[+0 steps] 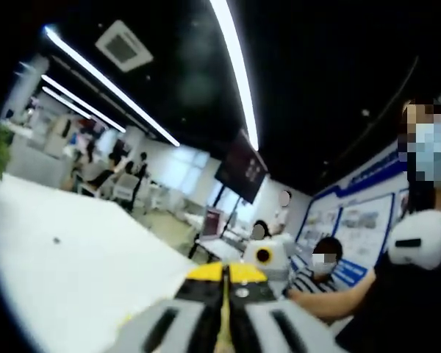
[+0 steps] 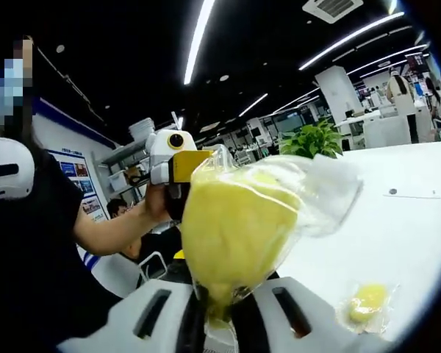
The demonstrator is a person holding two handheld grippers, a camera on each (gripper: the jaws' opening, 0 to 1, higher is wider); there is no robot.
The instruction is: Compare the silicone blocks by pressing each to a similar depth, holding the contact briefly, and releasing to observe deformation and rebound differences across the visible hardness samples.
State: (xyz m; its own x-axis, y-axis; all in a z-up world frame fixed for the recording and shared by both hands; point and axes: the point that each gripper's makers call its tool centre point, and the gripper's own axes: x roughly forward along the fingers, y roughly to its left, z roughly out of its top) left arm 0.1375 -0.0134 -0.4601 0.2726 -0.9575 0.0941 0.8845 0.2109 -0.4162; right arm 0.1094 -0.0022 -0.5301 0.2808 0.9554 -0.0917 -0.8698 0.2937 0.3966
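Ahead of the right gripper (image 2: 219, 312) its way is blocked by the bagged yellow block (image 2: 239, 232) pinched between its jaws. To its left a person's forearm (image 2: 114, 224) and the left gripper (image 2: 173, 165) stand close. To its right the white table (image 2: 397, 228) lies open (one small bagged block (image 2: 367, 301) sits low there). Left of the left gripper (image 1: 224, 309), jaws together, the table (image 1: 66, 265) is bare.

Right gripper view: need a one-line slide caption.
Right gripper shut on a bagged yellow block raised over the white table, with a smaller bagged yellow piece lying below.
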